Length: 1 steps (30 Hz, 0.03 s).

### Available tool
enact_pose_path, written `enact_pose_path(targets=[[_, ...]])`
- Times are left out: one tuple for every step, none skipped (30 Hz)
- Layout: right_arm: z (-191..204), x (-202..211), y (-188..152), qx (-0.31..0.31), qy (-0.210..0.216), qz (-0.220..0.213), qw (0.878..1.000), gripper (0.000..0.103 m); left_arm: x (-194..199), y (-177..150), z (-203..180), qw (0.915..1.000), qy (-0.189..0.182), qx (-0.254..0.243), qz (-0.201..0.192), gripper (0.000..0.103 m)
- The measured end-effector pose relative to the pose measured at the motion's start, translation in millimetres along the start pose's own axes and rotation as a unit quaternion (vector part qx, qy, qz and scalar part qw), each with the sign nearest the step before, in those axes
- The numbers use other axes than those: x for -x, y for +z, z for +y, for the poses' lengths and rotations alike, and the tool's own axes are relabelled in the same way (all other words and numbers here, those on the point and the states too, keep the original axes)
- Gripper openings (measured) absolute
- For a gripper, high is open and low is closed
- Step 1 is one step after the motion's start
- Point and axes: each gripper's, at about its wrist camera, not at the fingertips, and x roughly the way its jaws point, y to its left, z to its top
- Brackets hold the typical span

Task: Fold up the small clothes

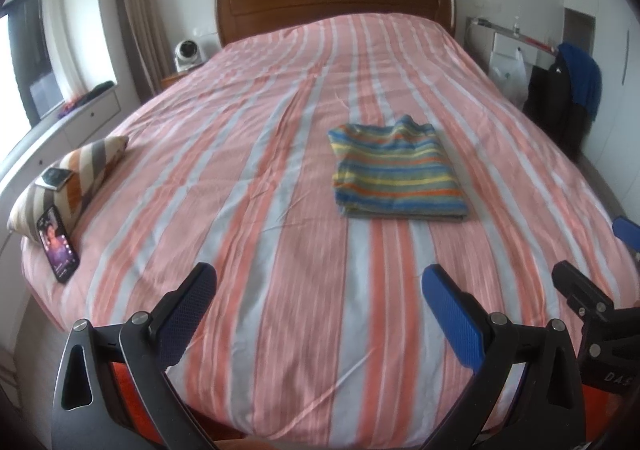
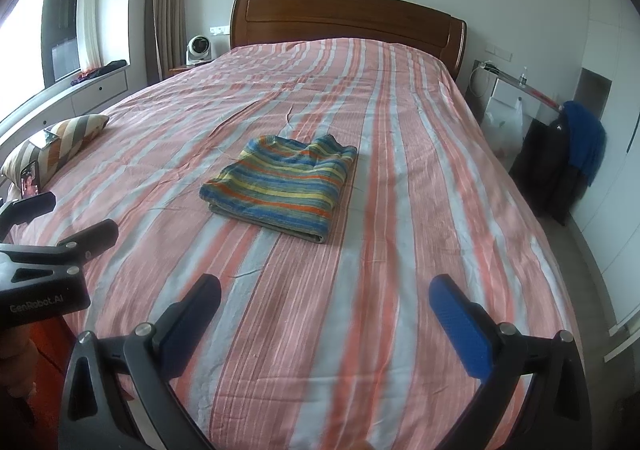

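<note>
Both claws, left [image 1: 318, 302] and right [image 2: 324, 314], gaping wide, empty. Folded shirt [image 1: 398, 170] mid-bed [image 1: 240, 154], far ahead, apart (marginally nearer right claw, seemingly).

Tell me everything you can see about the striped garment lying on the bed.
The striped garment is a small piece in blue, yellow, orange and green horizontal stripes, of soft knit-looking fabric. It is folded into a flat, roughly rectangular bundle with layered edges at the near side and a slightly rumpled far edge. It rests mid-bed on the pink striped bedcover; neither gripper touches it.
</note>
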Motion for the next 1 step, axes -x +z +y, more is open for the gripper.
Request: enact_pose_path(targets=[[0.4,-0.2,-0.1,0.0,0.001,0.0,1.0,0.103,0.5,0.1,-0.9,1.0,0.0,-0.004,-0.001,0.103]])
